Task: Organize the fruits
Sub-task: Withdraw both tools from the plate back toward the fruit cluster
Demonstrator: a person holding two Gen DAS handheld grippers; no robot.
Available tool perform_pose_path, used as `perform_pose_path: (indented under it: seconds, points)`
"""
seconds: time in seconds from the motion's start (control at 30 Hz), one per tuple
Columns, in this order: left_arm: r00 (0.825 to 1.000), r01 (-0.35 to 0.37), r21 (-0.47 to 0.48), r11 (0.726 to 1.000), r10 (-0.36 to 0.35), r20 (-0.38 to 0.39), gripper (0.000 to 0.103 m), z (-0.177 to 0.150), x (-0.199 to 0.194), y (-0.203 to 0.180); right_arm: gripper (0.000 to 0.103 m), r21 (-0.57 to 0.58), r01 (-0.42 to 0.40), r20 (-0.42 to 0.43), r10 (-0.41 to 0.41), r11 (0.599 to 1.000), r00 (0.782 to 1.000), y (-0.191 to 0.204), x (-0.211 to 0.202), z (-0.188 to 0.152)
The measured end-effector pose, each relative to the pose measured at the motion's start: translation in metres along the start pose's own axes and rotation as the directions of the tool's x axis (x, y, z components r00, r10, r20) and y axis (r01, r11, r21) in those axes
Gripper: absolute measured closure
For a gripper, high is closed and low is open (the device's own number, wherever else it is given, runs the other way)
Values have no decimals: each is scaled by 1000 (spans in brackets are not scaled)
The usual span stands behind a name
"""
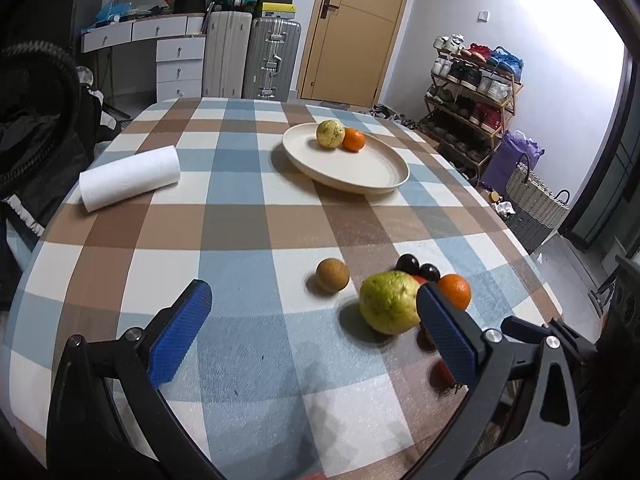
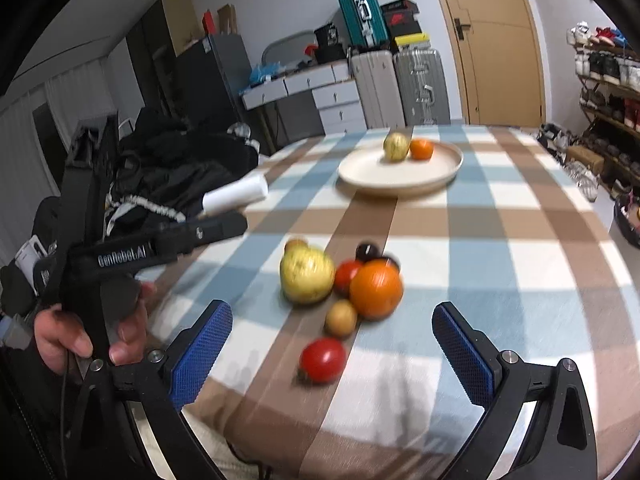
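Observation:
A cream plate [image 1: 360, 172] [image 2: 368, 172] at the far side of the checked table holds a yellow-green guava [image 1: 330, 133] [image 2: 396, 146] and an orange [image 1: 353, 139] [image 2: 421, 149]. Near me lies a fruit cluster: a large guava [image 1: 388, 307] [image 2: 306, 274], an orange [image 1: 456, 290] [image 2: 376, 289], dark plums [image 1: 408, 264] [image 2: 367, 251], a brown round fruit [image 1: 332, 275] [image 2: 341, 318] and tomatoes [image 2: 322, 359]. My left gripper [image 1: 314, 324] is open and empty, its right finger beside the guava. My right gripper [image 2: 332, 344] is open and empty, just before the tomato.
A white paper towel roll [image 1: 130, 178] [image 2: 236, 194] lies at the table's left. Dark clothes [image 2: 180, 172] pile up beyond the left edge. Suitcases, drawers and a door stand behind. A shoe rack [image 1: 472, 92] and a basket [image 1: 532, 204] stand to the right.

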State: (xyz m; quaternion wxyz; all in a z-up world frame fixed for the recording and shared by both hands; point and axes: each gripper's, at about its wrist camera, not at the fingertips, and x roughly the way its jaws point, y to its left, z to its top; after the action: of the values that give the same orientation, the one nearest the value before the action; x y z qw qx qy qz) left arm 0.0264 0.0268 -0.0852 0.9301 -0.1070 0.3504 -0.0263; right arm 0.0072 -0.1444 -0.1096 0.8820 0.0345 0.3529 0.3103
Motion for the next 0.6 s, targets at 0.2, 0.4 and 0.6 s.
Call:
perform_pose_path:
  seconds: [0.2, 0.4, 0.6]
  points:
    - [1000, -12, -17, 1000, 12, -17, 1, -1, 5, 8, 3, -33, 9, -29, -10, 999, 1000, 7, 11, -17]
    - [999, -20, -24, 1000, 19, -28, 1, 0, 11, 13, 16, -48, 5, -47, -8, 999, 999, 7, 21, -24]
    - [999, -25, -21, 999, 25, -41, 1, 0, 17, 15, 25, -51, -6, -65, 3, 999, 998, 6, 26, -27]
